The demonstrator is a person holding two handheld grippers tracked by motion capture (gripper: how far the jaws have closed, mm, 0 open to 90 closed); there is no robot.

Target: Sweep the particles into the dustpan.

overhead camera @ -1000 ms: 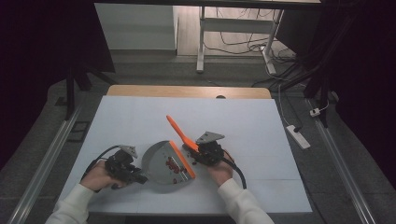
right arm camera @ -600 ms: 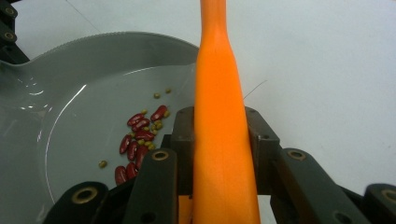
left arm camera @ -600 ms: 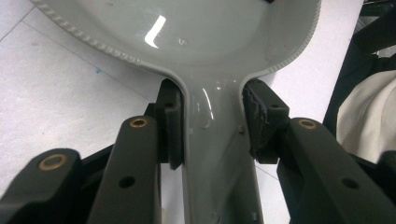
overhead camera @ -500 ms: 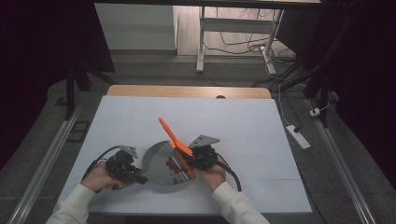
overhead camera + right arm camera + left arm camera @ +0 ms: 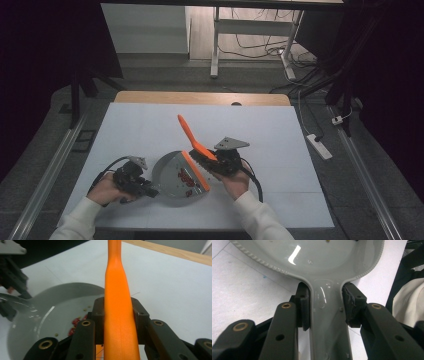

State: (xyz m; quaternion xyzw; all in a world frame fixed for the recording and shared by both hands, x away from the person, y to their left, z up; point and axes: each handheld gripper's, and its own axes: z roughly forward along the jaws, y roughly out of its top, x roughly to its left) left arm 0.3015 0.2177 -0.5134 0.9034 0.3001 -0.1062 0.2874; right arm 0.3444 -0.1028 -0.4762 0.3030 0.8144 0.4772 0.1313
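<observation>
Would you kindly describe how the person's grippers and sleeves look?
Both grippers, left and right, are black, with jointed jaws pinned by brass-coloured rivets and ribbed black pads. Each carries a grey three-cornered plate and trails a black cable. The sleeves are white.

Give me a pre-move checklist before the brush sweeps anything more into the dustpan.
1. Left gripper clamped on the dustpan handle: ok, jaws press both sides of the neck.
2. Right gripper clamped on the orange brush handle: ok.
3. Dustpan resting on the white table: ok by the high view; whether the lip lies fully flat, cannot tell.
4. Red bits inside the pan: ok.
5. Loose bits left on the table: cannot tell, too small to see.
6. Brush head against the pan's lip: cannot tell.
</observation>
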